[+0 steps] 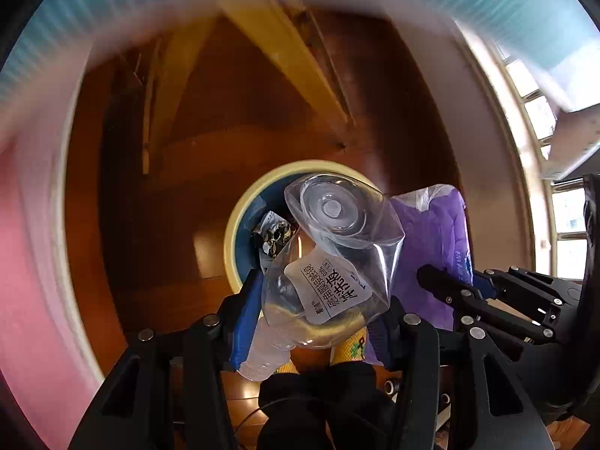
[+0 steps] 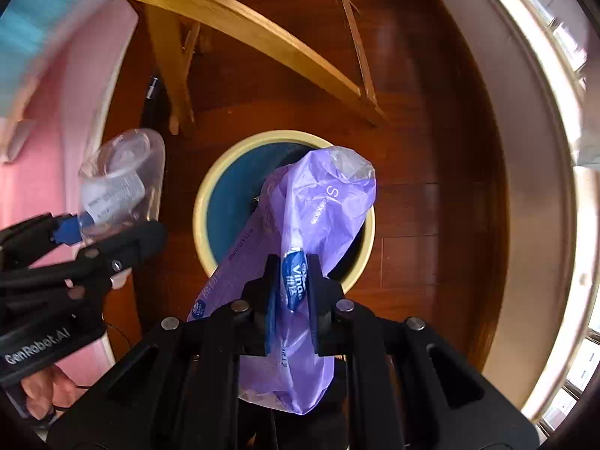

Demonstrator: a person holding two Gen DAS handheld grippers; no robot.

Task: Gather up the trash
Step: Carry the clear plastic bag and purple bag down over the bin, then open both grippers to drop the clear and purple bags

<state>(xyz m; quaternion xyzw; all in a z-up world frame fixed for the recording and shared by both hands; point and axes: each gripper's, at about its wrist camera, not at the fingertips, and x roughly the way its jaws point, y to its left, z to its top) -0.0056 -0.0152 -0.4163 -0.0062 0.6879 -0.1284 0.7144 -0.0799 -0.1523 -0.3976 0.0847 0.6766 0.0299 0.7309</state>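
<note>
A crushed clear plastic bottle [image 1: 337, 232] with a white label is clamped in my left gripper [image 1: 318, 300], cap end toward the camera. It hangs over a round bin [image 1: 234, 240] with a cream rim and blue inside, standing on the wooden floor. My right gripper [image 2: 292, 273] is shut on a crumpled purple plastic bag [image 2: 318, 206] that dangles over the bin [image 2: 202, 202]. In the right wrist view the left gripper [image 2: 112, 232] and its bottle [image 2: 120, 176] are left of the bin. In the left wrist view the right gripper [image 1: 442, 285] and the purple bag [image 1: 423, 232] are at the right.
A dark crumpled wrapper [image 1: 273, 236] lies inside the bin. Pale wooden furniture legs [image 2: 255, 33] stand on the floor beyond the bin. Pink and teal fabric [image 2: 45, 75] fills the left, and a bright window [image 2: 562, 37] curves along the right. A hand [image 2: 45, 390] grips the left tool.
</note>
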